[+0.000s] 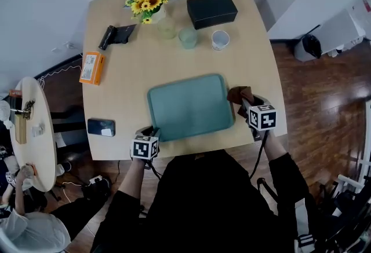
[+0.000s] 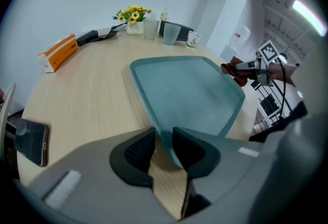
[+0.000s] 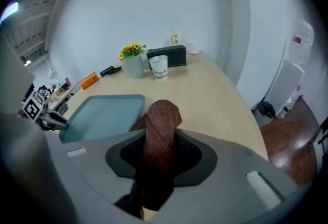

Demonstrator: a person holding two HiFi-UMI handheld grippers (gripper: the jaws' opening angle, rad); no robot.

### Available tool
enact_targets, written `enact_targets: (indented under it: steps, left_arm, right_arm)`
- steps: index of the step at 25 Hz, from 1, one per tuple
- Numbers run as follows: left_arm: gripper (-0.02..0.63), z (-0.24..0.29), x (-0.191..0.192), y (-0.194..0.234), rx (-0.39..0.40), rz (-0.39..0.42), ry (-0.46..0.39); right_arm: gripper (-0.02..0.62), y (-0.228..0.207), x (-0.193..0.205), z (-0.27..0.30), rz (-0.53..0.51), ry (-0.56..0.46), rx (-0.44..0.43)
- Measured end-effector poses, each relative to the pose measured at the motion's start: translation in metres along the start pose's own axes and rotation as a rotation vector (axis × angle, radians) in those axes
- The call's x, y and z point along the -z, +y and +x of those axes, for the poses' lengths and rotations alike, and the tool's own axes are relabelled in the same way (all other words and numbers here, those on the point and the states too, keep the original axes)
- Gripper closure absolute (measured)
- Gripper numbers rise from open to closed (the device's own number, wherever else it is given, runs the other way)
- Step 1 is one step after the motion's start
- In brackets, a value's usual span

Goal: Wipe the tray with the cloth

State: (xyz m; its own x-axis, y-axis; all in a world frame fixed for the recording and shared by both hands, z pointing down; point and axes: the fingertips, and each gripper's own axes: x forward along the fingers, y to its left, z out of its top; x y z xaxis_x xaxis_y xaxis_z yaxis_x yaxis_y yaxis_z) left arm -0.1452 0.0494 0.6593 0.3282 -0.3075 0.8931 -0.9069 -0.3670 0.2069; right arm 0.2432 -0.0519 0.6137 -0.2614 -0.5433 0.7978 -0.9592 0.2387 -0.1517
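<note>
Tray [image 1: 191,107], cloth [image 1: 239,94] beside — phone [image 1: 101,127] near, box [image 1: 211,10] beyond

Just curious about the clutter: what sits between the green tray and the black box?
Two cups: a pale green cup and a white patterned cup, between tray and black box. The head view shows it.

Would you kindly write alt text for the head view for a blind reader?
A person at a wooden table grips the near-left corner of a teal tray with the left hand-held gripper and holds a brown cloth in the right hand-held gripper beside the tray's right edge. Sunflowers, cups and a black box stand beyond.
</note>
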Motion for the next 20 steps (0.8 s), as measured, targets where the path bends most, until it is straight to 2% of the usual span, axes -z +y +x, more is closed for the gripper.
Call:
enact_targets:
  steps: [3,8,10,12,15,18,20]
  left_arm:
    - [0.514,0.001,-0.001,-0.002,0.002,-0.007,-0.009]
    - [0.512,-0.002,-0.001,-0.001,-0.016,-0.006,-0.035]
    - [0.469,-0.009,-0.003,-0.001,-0.018,-0.025,-0.075]
    - [0.407,-0.021,-0.008,-0.001,-0.009,-0.067,-0.125]
    - [0.39,-0.043,-0.014,0.002,0.0,-0.132,-0.199]
    - [0.39,-0.062,-0.018,0.008,-0.005,-0.188,-0.261]
    - [0.391,-0.076,-0.027,0.008,-0.008,-0.216,-0.324]
  right_arm:
    - [0.476,-0.029,0.011,0.005,0.042,0.024,0.031]
    - [0.466,-0.032,0.019,0.01,0.046,0.025,0.0]
    - [0.452,-0.032,0.013,0.002,0.063,-0.013,-0.002]
    - [0.407,-0.035,0.003,-0.013,0.081,-0.07,0.019]
    - [0.339,-0.041,-0.011,-0.041,0.137,-0.16,0.049]
    - [0.337,-0.037,-0.017,-0.06,0.177,-0.205,0.035]
    - [0.373,-0.027,-0.027,-0.076,0.201,-0.259,-0.004]
